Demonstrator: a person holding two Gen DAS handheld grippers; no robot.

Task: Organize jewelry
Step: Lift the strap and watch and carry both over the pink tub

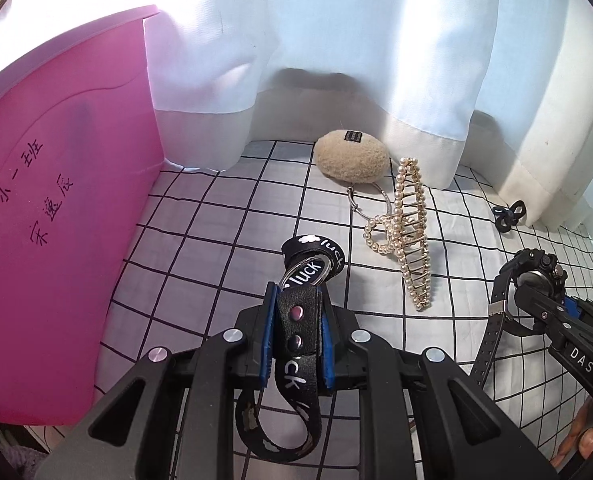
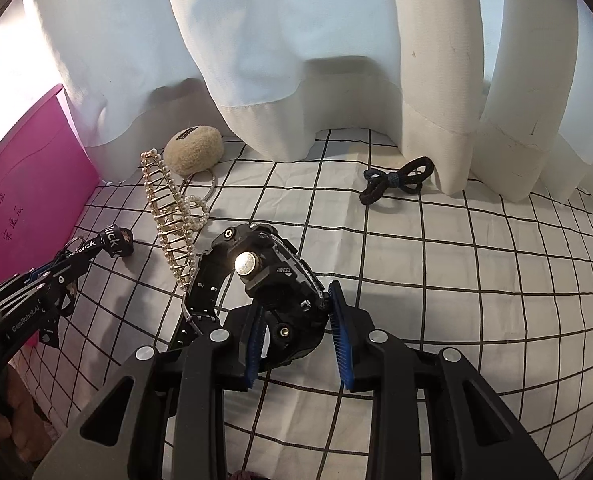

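Fingers of my left gripper (image 1: 296, 328) clamp the black "luck" strap (image 1: 298, 320) above the checked sheet (image 1: 200, 248). My right gripper (image 2: 296, 336) grips the black watch (image 2: 264, 268) beside the pearl hair claw (image 2: 172, 216).

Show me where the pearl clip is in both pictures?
Left wrist: pearl clip lies right of centre, below the fuzzy pouch.
Right wrist: pearl clip lies left of centre, beside the watch.
Shared landmark: the fuzzy pouch just behind it.
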